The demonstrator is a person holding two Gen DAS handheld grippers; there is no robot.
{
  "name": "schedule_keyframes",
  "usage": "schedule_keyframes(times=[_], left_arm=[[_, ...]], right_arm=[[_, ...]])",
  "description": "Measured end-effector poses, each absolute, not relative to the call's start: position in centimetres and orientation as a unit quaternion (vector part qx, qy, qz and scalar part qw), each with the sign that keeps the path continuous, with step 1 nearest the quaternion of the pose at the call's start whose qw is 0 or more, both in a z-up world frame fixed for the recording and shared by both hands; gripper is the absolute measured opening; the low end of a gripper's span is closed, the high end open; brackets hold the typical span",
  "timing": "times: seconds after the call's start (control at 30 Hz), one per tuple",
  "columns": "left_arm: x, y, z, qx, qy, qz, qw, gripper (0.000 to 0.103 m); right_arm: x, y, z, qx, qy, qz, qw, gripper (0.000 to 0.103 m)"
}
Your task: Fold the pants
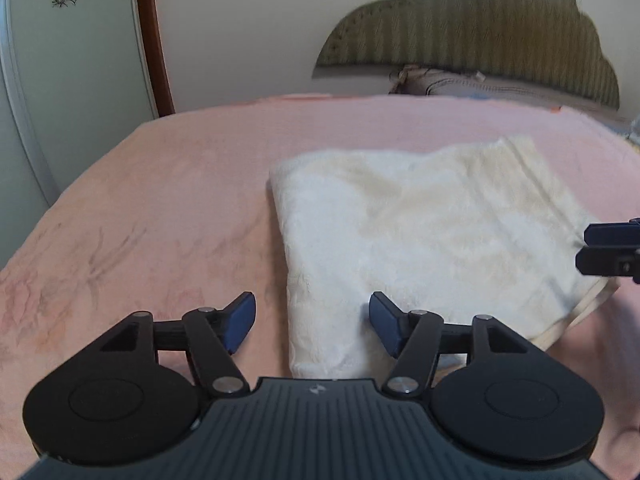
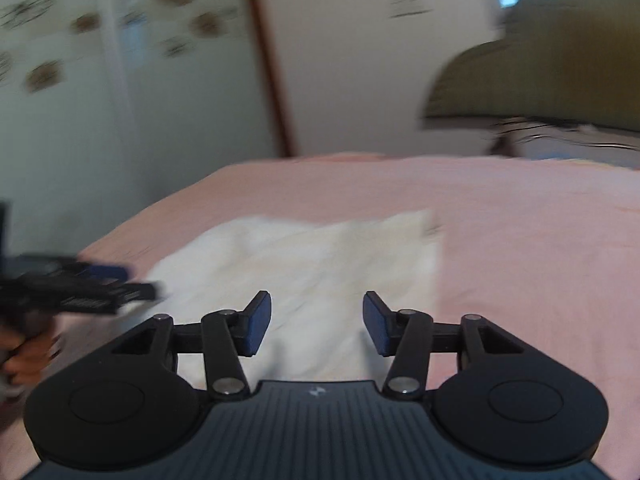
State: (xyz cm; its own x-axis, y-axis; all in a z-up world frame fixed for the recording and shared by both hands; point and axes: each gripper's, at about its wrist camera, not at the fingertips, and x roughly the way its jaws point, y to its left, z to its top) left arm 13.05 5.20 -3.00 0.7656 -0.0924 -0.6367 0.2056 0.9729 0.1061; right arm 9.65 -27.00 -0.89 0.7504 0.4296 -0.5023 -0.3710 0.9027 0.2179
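A pink-covered bed [image 1: 160, 200] fills both wrist views, backed by a scalloped olive headboard [image 1: 480, 28] and, to the left, a frosted flower-printed door panel [image 1: 72, 60] framed in brown wood. At the head of the bed lies a pale pillow or bundle [image 1: 480, 86], too blurred to name for certain.

On the bed's middle rest the pants [image 1: 420, 232], cream-white and plush, already folded into a thick, roughly rectangular stack with a rounded fold along its left side and a piped hem at the near right corner. They look soft, light and limp; the layers would likely slide or sag if lifted by one edge, so a hold at two near corners, pinching all layers together, seems safest. Nothing lies on the bedding around the stack to block a reach.

The left tongs [image 1: 312, 322] hover over the stack's near left corner, fingers spread apart with nothing pressed between them. The right tongs [image 2: 317, 322] hang above the near edge, likewise parted and empty, the pants showing through the gap. Each device appears at the margin of the other's view, well clear; a hand [image 2: 24, 356] grips the left one.
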Motion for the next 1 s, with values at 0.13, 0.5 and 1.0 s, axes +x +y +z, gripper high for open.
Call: schedule_keyframes(times=[0.13, 0.5, 1.0], left_arm=[[10.7, 5.7, -0.8, 0.071, 0.305, -0.087, 0.946, 0.069], [8.7, 3.4, -1.9, 0.056, 0.309, -0.063, 0.947, 0.084], [6.6, 3.2, -0.7, 0.053, 0.314, -0.063, 0.946, 0.086]], right_arm=[[10.5, -27.4, -2.7, 0.079, 0.314, 0.145, 0.935, 0.049], [7.2, -21.6, -2.7, -0.003, 0.273, 0.089, 0.958, 0.067], [2.7, -21.3, -1.8, 0.053, 0.285, 0.093, 0.952, 0.067]])
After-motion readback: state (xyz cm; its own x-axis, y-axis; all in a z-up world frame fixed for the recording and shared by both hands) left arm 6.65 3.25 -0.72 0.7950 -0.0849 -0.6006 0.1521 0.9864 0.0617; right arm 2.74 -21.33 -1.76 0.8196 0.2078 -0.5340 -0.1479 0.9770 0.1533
